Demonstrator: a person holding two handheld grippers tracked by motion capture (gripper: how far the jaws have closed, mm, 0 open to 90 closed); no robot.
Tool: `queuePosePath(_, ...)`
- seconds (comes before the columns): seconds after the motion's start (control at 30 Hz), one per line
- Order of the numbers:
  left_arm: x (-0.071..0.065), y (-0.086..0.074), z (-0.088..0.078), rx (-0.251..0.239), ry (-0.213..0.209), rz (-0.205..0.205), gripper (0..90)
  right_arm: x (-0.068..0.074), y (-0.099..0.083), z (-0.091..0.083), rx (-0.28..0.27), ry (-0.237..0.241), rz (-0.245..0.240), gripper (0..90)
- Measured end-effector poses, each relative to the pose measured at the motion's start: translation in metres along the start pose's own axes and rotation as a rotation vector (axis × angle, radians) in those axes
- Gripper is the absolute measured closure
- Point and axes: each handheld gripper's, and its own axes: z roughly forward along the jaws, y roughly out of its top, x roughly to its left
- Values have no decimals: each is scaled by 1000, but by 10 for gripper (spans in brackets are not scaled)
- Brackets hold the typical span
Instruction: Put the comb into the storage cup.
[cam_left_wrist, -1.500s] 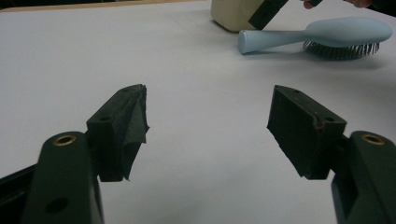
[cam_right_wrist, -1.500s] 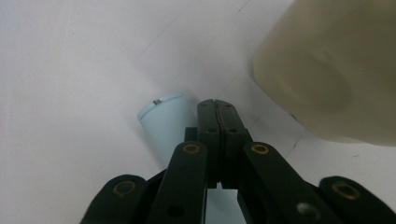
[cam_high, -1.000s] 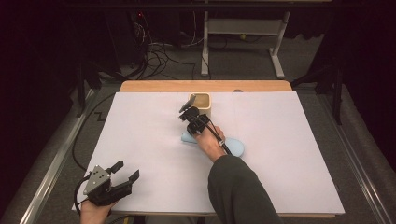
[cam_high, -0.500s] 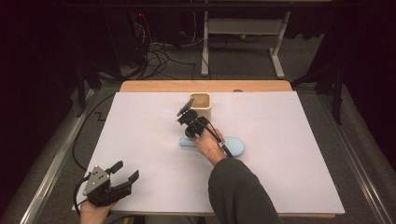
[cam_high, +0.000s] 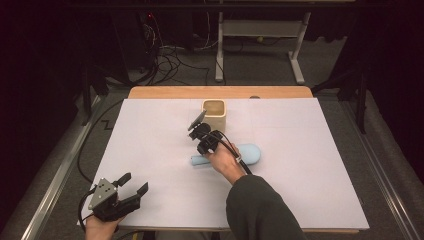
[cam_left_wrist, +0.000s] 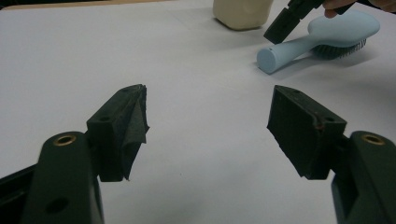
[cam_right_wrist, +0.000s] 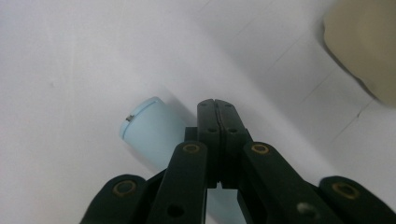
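Pale blue plastic hairbrush (cam_high: 240, 155) lay flat beside beige square cup (cam_high: 215, 113), not gripped. Right gripper (cam_right_wrist: 217, 105) hovered above handle, jaws closed empty; left gripper (cam_left_wrist: 208, 122) parked open.

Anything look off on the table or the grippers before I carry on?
One thing: the pad on the left gripper looks torn. On its left jaw, in the left gripper view, a flap of black padding hangs loose and frayed. The blue hairbrush lies bristles down beside the beige cup, which stands upright; nothing is spilled.

Handheld grippers: appearance

Left gripper (cam_high: 134, 186): black body, grey three-cornered top plate, black cable; brass-ringed holes at 6 o'clock; right gripper (cam_right_wrist: 217, 106) likewise black; dark sleeve (cam_high: 260, 210).
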Motion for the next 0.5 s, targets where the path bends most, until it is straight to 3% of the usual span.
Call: queuePosePath(0.5, 0, 0, 0, -3, -6, -1, 291, 7, -18, -3, 34, 31, -21, 900)
